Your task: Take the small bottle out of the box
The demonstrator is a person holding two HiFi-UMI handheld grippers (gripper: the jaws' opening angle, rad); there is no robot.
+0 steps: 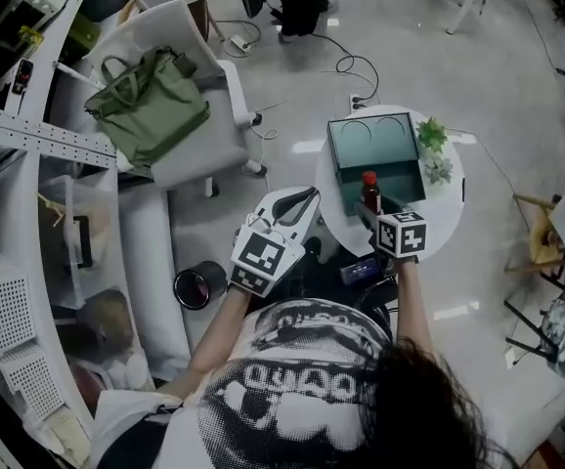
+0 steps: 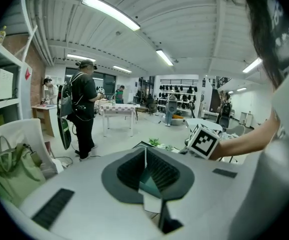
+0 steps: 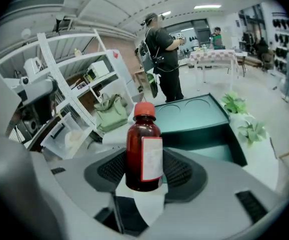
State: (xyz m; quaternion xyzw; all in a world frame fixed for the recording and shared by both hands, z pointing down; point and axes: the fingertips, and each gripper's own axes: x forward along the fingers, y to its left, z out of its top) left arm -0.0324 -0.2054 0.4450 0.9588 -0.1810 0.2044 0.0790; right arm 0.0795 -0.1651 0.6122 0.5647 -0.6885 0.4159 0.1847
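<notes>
One small brown bottle [image 3: 143, 154] with a red cap is gripped upright between the jaws of the right gripper [image 3: 144, 171], above the near edge of the open dark-green box [image 1: 400, 179] on the round white surface [image 1: 439, 223]. The left gripper [image 2: 145, 159] is closed on nothing. The lift-out is judged under way. Next, the near wall must be cleared.

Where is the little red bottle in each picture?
Head view: right of the middle, the small bottle stands upright in the right gripper.
Left gripper view: not in it.
Right gripper view: dead centre, the small bottle is pinched between the right gripper's jaws.
Shared landmark: the green bag on the white chair, upper left, lower left, left of centre.
</notes>
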